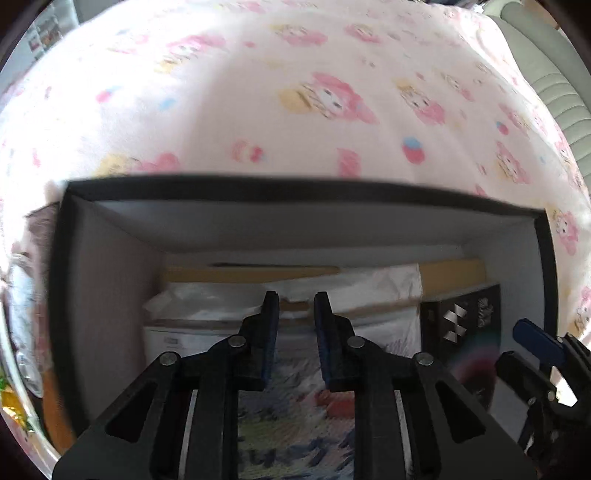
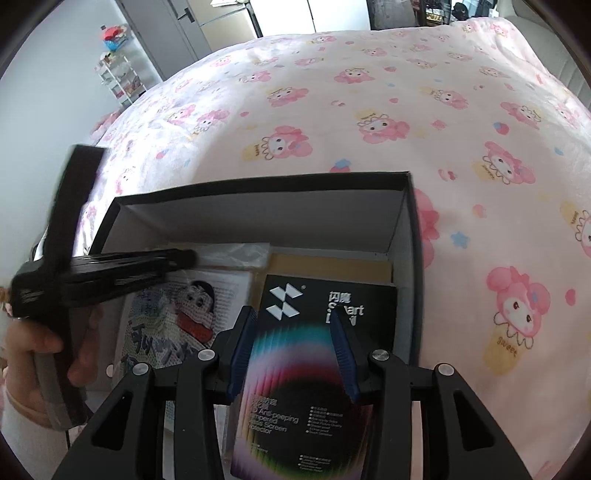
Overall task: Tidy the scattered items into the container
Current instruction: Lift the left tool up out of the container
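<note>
A black open box (image 2: 408, 229) with white inner walls sits on a pink cartoon-print blanket; it also shows in the left wrist view (image 1: 295, 192). Inside lie a cartoon-printed packet (image 2: 173, 321), clear plastic bags (image 1: 380, 284), a brown envelope (image 2: 332, 264) and a black screen-protector package (image 2: 317, 369). My right gripper (image 2: 293, 323) is shut on that black package, holding it over the box's right side. My left gripper (image 1: 295, 306) is open and empty above the cartoon packet (image 1: 295, 417) inside the box. The left gripper also shows in the right wrist view (image 2: 181, 256).
The blanket (image 2: 369, 110) covers a bed around the box. A white shelf rack (image 2: 118, 77) and grey cabinets (image 2: 177, 33) stand beyond the bed. A shiny wrapped item (image 1: 14, 402) lies outside the box's left wall.
</note>
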A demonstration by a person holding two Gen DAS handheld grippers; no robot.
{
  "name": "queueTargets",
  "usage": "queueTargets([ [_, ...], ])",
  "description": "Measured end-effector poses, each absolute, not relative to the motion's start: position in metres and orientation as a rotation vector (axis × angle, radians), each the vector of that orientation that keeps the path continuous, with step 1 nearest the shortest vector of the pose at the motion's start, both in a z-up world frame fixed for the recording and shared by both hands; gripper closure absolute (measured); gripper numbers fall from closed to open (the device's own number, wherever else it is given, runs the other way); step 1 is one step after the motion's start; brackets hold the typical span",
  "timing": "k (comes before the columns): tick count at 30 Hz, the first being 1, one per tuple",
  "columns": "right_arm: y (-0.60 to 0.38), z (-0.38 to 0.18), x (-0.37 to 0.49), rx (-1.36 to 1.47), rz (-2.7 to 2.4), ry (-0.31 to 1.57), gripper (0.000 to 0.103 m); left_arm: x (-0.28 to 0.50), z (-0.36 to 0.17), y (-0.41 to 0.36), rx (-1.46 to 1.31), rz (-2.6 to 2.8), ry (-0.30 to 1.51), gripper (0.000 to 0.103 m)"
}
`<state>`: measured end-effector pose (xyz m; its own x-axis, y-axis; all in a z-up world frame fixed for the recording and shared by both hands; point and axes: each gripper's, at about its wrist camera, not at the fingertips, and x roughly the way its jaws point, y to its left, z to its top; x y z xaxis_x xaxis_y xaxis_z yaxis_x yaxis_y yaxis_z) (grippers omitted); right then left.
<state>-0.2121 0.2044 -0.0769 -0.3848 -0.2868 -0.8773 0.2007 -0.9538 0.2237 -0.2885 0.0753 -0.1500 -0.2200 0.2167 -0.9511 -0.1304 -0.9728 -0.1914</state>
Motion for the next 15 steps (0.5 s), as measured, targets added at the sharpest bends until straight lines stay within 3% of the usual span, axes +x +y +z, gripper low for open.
queueTargets([
  [15,0.209,-0.075,-0.192,1.550,-2.402,-0.192,0.065,-0.214,-0.111,0.077,-1.643,2.126,-0.237,0.081],
])
